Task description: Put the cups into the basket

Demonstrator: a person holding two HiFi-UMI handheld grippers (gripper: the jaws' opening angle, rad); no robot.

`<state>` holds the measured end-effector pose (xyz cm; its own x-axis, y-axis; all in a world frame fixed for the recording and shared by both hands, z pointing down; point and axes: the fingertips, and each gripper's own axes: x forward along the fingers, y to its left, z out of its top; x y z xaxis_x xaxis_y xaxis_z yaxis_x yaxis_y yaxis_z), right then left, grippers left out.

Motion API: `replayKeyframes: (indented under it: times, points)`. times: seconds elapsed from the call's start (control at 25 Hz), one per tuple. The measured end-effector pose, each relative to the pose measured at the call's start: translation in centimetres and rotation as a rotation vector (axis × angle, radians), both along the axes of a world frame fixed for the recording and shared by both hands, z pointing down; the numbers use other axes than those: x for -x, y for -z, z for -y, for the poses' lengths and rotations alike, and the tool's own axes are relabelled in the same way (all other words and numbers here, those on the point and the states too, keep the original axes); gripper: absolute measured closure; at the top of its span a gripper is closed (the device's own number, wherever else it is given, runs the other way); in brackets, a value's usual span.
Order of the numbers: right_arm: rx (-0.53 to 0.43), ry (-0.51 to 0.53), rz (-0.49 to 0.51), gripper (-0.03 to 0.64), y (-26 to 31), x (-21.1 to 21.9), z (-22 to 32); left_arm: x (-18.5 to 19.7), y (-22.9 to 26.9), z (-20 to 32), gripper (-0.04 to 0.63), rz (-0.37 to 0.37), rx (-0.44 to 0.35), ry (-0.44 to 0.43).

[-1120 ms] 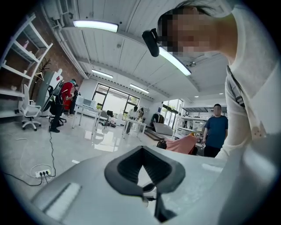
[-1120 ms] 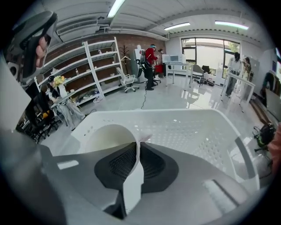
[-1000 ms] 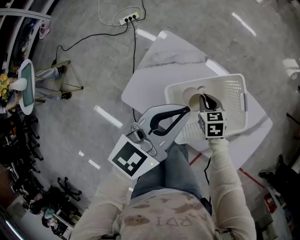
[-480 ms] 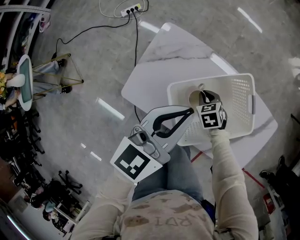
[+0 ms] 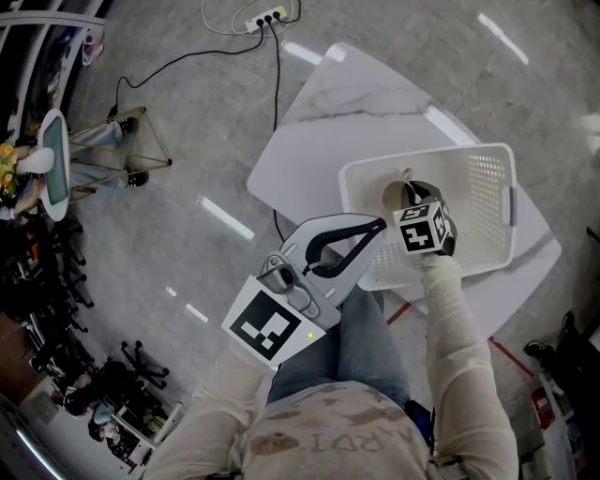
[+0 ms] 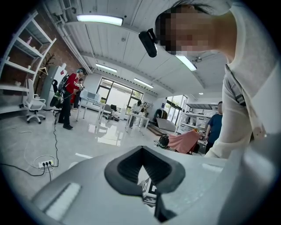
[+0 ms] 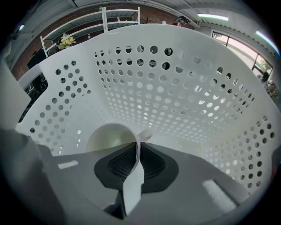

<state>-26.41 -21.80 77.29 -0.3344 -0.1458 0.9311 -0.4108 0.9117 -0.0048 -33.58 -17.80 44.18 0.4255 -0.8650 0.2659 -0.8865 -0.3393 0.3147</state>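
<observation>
A white perforated basket stands on the white marble table. My right gripper reaches down into it and is shut on the rim of a cream cup. In the right gripper view the cup lies tilted near the basket floor, its wall pinched between the pads, with the basket wall all around and my right gripper closed on it. My left gripper hangs above my lap beside the table's near edge, shut with nothing in it. In its own view, my left gripper points away from the basket.
A power strip and its cable lie on the grey floor beyond the table. People, desks and chairs stand far off in the left gripper view. My legs are right against the table's near edge.
My right gripper with the cup has sunk a little deeper into the basket. The left gripper has hardly moved.
</observation>
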Motion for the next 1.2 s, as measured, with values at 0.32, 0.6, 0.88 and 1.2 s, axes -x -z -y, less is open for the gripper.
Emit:
replayKeyframes:
  times: [0.32, 0.6, 0.88, 1.2]
  points:
    - [-0.002, -0.051, 0.045, 0.558, 1.7, -0.2, -0.2, -0.5, 1.4, -1.1, 0.595, 0.030, -0.015, -0.021]
    - [-0.061, -0.104, 0.126, 0.594, 6.3, -0.1, 0.7, -0.8, 3.3, -2.2, 0.595, 0.050, -0.055, -0.031]
    - [-0.137, -0.134, 0.277, 0.594, 15.1, -0.3, -0.7, -2.1, 7.4, -3.8, 0.595, 0.084, -0.126, -0.058]
    - [-0.213, -0.187, 0.564, 0.594, 29.9, -0.9, -5.9, -4.0, 12.6, -7.8, 0.595, 0.121, -0.194, -0.071]
